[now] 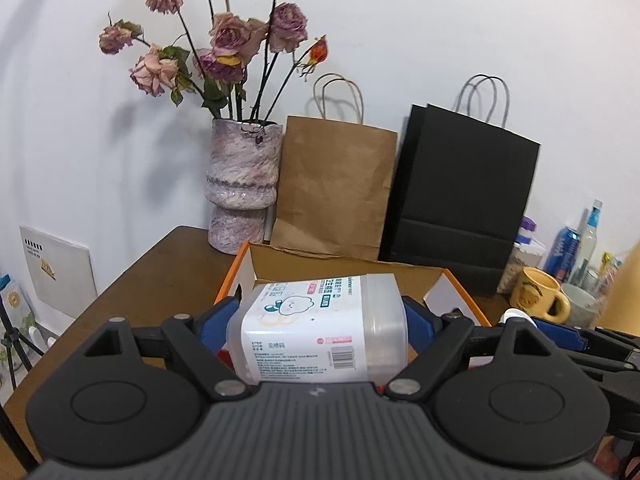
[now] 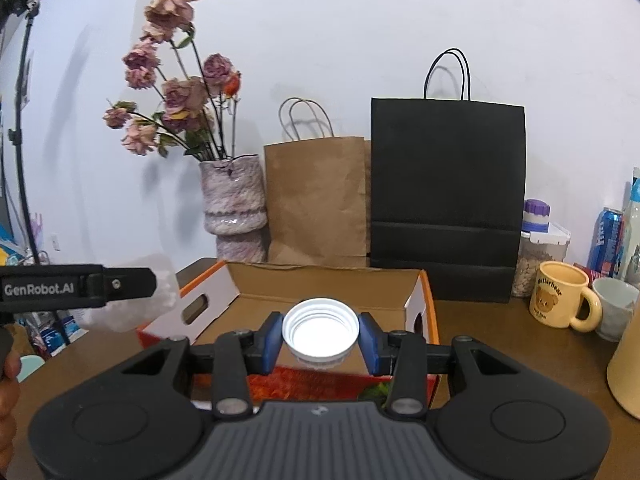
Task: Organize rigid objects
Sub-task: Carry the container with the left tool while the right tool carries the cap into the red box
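1. The left hand-held gripper holds a clear plastic box with a white label. Its blue pads press on the two short sides of the box, so the jaws stand wide.
2. The box is up in the air, just in front of the left hand-held gripper. The open cardboard box with the orange rim lies just past it and a bit lower.
3. The plastic box looks stiff and smooth. It could slip, so I think a firm hold on its flat sides is best. It looks light, but I cannot tell how full it is.
4. The right hand-held gripper holds a white round lid. The jaws stand narrow, one pad on each side of the rim.
5. The lid looks small, hard and very light. Its ridged rim looks like the best place to hold.
6. The lid is up in the air too, with the cardboard box right behind it.
7. The brown wooden tabletop is flat.
8. Past the cardboard box stand a vase of dried roses, a brown paper bag and a black paper bag, against a white wall.
9. To the right of the right hand-held gripper is a yellow mug. It could break if bumped.
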`<state>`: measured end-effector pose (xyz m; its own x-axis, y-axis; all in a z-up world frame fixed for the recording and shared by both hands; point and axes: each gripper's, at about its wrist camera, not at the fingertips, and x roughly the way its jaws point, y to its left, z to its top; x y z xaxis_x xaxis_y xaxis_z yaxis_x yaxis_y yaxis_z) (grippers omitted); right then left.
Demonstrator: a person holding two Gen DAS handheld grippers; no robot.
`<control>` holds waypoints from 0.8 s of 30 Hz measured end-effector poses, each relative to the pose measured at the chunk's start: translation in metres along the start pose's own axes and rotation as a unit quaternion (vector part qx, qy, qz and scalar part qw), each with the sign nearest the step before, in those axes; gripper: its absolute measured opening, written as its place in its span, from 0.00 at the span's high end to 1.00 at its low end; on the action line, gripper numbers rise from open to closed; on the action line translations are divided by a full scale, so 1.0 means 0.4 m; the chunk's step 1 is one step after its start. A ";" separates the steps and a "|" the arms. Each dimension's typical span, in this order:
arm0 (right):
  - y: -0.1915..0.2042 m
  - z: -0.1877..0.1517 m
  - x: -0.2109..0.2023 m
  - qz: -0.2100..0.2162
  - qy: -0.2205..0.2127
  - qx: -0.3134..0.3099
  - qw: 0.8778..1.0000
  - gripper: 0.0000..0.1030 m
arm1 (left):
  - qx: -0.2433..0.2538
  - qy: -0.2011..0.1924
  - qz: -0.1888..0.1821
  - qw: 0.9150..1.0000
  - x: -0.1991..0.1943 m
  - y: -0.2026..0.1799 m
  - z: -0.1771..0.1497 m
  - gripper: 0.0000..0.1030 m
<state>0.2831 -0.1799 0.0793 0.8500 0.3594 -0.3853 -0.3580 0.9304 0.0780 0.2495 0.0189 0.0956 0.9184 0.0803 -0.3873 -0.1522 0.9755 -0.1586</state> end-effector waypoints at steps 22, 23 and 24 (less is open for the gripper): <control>-0.045 0.051 0.322 0.025 0.074 0.006 0.997 0.62 | 0.023 0.052 0.062 0.996 0.293 0.003 0.024 0.16; -0.046 0.048 0.332 0.025 0.079 0.006 0.997 0.62 | 0.025 0.055 0.065 0.996 0.303 0.005 0.022 0.16; -0.049 0.043 0.342 0.024 0.085 0.007 0.996 0.62 | 0.026 0.057 0.067 0.996 0.309 0.007 0.020 0.16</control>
<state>0.4131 -0.1475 0.0409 0.7531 0.3879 -0.5314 -0.3906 0.9136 0.1133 0.3656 0.0331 0.0547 0.8430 0.1888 -0.5036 -0.2485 0.9672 -0.0533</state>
